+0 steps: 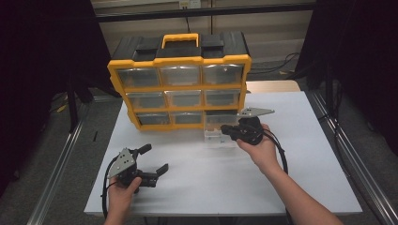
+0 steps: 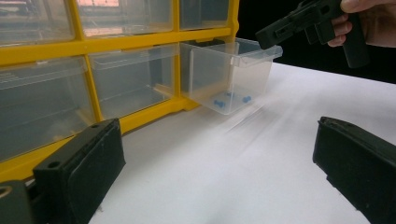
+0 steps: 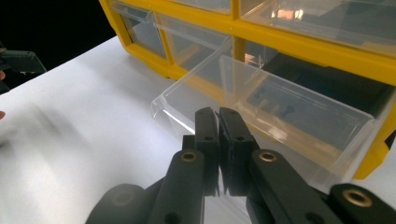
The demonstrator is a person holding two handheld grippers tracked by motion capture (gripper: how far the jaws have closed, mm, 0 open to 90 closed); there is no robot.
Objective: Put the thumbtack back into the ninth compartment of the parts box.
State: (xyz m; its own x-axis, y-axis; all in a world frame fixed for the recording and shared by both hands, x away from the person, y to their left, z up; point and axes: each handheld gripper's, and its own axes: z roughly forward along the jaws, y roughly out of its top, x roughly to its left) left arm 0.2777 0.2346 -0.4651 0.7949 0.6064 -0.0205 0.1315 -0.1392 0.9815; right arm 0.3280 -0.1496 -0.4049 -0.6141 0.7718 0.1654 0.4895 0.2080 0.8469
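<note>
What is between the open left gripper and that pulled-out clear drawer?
Nothing visible. Bare white table lies between the left gripper and the clear drawer; the right gripper, jaws shut, is at the drawer's front lip.

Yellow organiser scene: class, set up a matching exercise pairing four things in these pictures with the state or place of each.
Things:
1. right gripper
2. left gripper
3. clear drawer
4. small blue parts

States or places:
A. jaws wide apart, above the bare white table
B. pulled out from the bottom row of the yellow organiser
C. jaws closed together at the drawer's front lip
D. lying on the drawer's floor

Pairs: 1-C, 2-A, 3-B, 4-D
</note>
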